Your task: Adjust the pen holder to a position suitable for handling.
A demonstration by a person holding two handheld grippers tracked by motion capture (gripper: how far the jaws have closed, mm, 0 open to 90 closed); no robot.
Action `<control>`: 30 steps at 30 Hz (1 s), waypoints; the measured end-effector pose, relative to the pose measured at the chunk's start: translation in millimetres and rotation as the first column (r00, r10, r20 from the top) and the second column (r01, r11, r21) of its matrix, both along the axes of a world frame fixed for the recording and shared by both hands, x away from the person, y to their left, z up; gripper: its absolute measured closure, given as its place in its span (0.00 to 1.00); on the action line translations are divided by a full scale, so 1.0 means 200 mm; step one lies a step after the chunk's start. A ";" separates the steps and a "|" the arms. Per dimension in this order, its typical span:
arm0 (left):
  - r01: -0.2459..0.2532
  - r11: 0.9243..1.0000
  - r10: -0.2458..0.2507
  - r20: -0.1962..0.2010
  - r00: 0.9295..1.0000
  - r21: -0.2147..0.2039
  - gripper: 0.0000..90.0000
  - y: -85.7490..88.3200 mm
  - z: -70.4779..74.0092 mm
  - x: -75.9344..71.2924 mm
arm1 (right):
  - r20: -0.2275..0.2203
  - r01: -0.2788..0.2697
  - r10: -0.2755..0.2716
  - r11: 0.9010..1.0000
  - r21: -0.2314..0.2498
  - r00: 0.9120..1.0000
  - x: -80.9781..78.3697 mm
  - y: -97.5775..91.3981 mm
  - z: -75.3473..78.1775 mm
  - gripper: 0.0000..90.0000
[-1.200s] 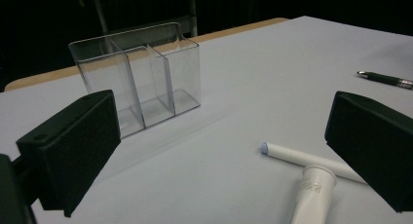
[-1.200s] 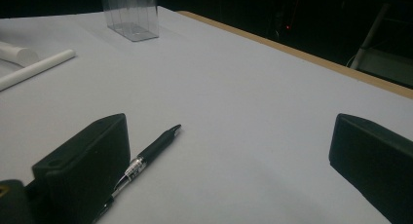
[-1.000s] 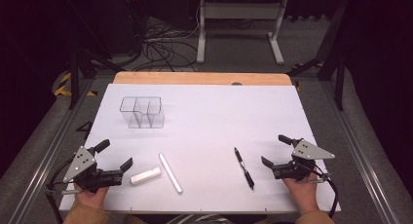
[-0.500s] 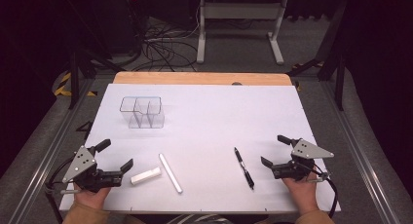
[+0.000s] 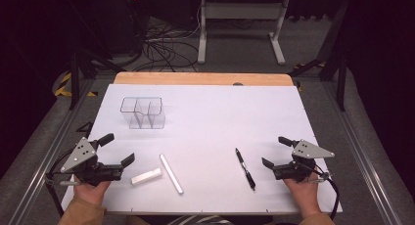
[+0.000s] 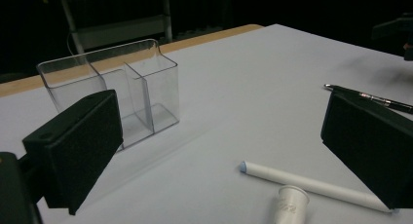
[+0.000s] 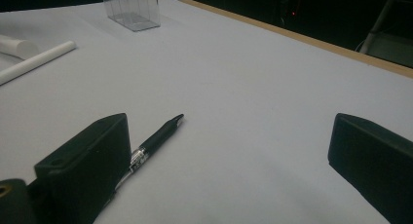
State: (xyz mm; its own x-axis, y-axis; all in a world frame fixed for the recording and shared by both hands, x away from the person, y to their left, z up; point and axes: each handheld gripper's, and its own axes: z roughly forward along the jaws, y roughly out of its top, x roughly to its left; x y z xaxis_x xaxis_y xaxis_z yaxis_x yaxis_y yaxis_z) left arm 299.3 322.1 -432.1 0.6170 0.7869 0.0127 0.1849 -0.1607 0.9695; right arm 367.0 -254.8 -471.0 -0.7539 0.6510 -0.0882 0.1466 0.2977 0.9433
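A clear plastic organiser [image 5: 143, 112] with several compartments stands upright at the back left of the white table [image 5: 220, 117]; it is empty in the left gripper view [image 6: 117, 97]. A long white pen [image 5: 171, 173] and a short white capped marker [image 5: 146, 176] lie near the front left. A black pen [image 5: 245, 168] lies at the front right. My left gripper [image 5: 117, 149] is open, low over the table left of the white items, holding nothing. My right gripper [image 5: 276, 151] is open too, just right of the black pen [image 7: 156, 139], jaws wide apart.
The table's wooden far edge [image 5: 200, 78] runs along the back. Beyond it stand a white metal frame [image 5: 240, 19] and tangled cables [image 5: 161, 44] on the floor. Metal rails [image 5: 357, 146] flank the table.
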 end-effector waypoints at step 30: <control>0.117 0.993 -0.115 -0.049 0.992 0.026 0.08 -0.01 0.09 0.12 | -0.026 -0.008 0.008 1.000 -0.005 1.000 0.00 0.01 -0.01 0.03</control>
